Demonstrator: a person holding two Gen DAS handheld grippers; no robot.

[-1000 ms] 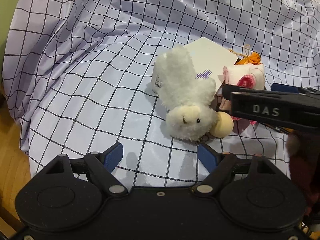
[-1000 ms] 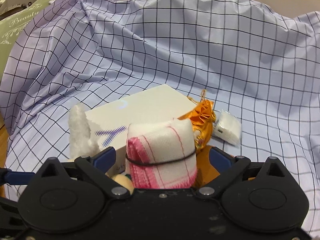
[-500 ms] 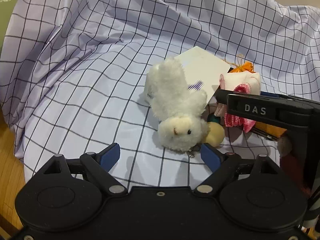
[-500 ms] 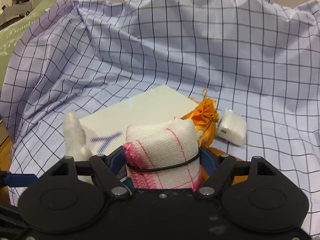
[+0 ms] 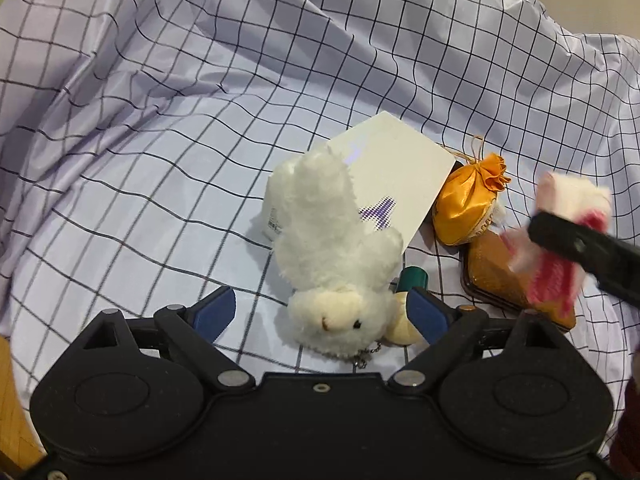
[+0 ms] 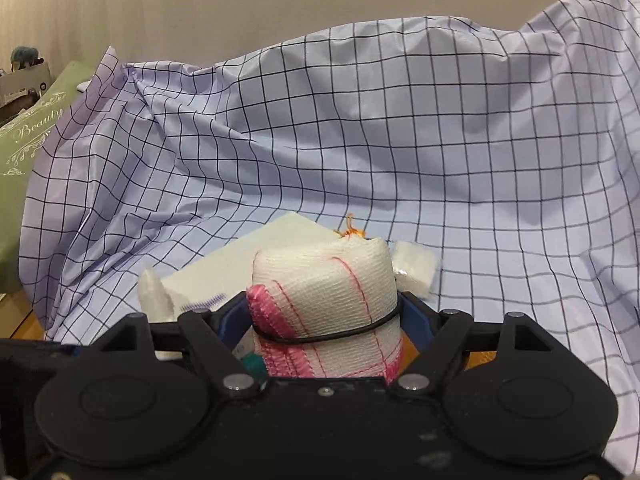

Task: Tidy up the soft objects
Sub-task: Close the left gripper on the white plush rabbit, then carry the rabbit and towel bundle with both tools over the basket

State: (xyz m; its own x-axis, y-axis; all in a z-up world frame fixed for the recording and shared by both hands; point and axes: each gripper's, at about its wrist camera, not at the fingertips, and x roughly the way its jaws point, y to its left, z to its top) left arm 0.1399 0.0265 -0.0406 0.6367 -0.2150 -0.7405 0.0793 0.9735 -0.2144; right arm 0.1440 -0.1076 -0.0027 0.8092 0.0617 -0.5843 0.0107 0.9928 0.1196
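Observation:
A white plush lamb [image 5: 336, 256] lies on the checked cloth [image 5: 160, 160], head toward me, partly over a white card box [image 5: 396, 176]. My left gripper [image 5: 320, 312] is open, its blue fingertips on either side of the lamb's head. My right gripper [image 6: 324, 320] is shut on a rolled white-and-pink cloth [image 6: 324, 300] bound with a black band, held above the cloth. The roll also shows blurred in the left wrist view [image 5: 564, 240], at the right.
An orange satin pouch [image 5: 468, 204] and a brown case [image 5: 504, 276] lie right of the box. A wooden bead [image 5: 404, 328] and a teal item [image 5: 414, 278] sit by the lamb. A small white packet [image 6: 414, 268] lies farther back. A green cushion [image 6: 24, 152] is at left.
My right gripper closed on the cloth roll and lifted it up and to the right. My left gripper moved forward, its fingertips now beside the lamb's head.

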